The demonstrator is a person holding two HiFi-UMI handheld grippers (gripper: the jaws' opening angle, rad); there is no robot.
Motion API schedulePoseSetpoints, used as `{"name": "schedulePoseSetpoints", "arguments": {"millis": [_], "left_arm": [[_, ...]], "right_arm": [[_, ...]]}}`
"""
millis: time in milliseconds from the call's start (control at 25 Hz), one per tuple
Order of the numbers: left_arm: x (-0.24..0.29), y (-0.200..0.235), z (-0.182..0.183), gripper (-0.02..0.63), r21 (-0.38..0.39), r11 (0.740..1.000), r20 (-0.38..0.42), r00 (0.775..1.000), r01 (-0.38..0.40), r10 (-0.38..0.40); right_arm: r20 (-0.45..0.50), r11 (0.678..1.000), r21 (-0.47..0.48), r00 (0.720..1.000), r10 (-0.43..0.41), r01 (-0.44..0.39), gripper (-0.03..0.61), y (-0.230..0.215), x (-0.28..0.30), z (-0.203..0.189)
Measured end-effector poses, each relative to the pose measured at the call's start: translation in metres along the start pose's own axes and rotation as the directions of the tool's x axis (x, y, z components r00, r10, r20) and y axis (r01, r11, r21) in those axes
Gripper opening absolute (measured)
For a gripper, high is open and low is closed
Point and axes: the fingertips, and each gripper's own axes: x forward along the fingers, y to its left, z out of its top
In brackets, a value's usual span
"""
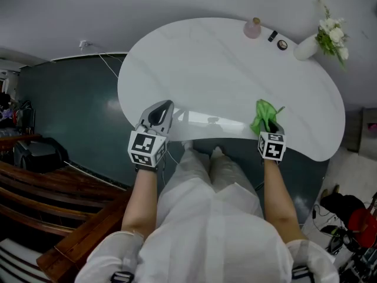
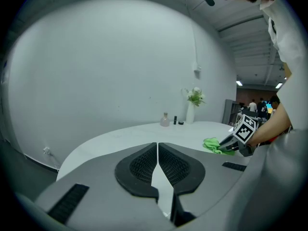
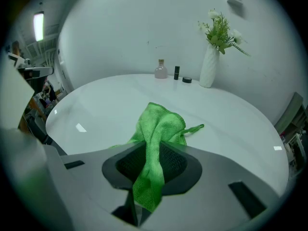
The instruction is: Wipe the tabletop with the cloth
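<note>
A bright green cloth (image 1: pixel 264 115) is pinched in my right gripper (image 1: pixel 268 124) near the front right edge of the white kidney-shaped table (image 1: pixel 224 69). In the right gripper view the cloth (image 3: pixel 159 129) runs between the jaws and bunches out ahead over the tabletop (image 3: pixel 120 100). My left gripper (image 1: pixel 160 114) hovers at the table's front left edge, jaws shut with nothing between them. From the left gripper view (image 2: pixel 157 154) I see the cloth (image 2: pixel 214 145) and the right gripper (image 2: pixel 226 142) off to the right.
At the table's far side stand a small pink bottle (image 1: pixel 253 28), a dark tube (image 1: pixel 272 36), a small round dark jar (image 1: pixel 283 45) and a white vase of flowers (image 1: pixel 312 43). Dark floor (image 1: pixel 65 99) lies to the left, wooden slats (image 1: pixel 35 187) at lower left.
</note>
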Motion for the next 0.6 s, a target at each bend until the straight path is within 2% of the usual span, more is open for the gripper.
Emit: {"name": "schedulePoseSetpoints", "arguments": {"millis": [200,600], "left_arm": [[-0.032,-0.002,-0.017,0.025,-0.042,0.997,-0.027,0.998,-0.059,0.058],[-0.101,0.041,-0.055,0.025,-0.095,0.984,-0.044,0.988,-0.15,0.146]], "right_arm": [[-0.022,0.999,0.011,0.999,0.042,-0.042,0.08,0.031,-0.004,-0.008],[-0.029,0.972,-0.129,0.981,0.192,-0.195,0.08,0.179,0.016,0.027]]}}
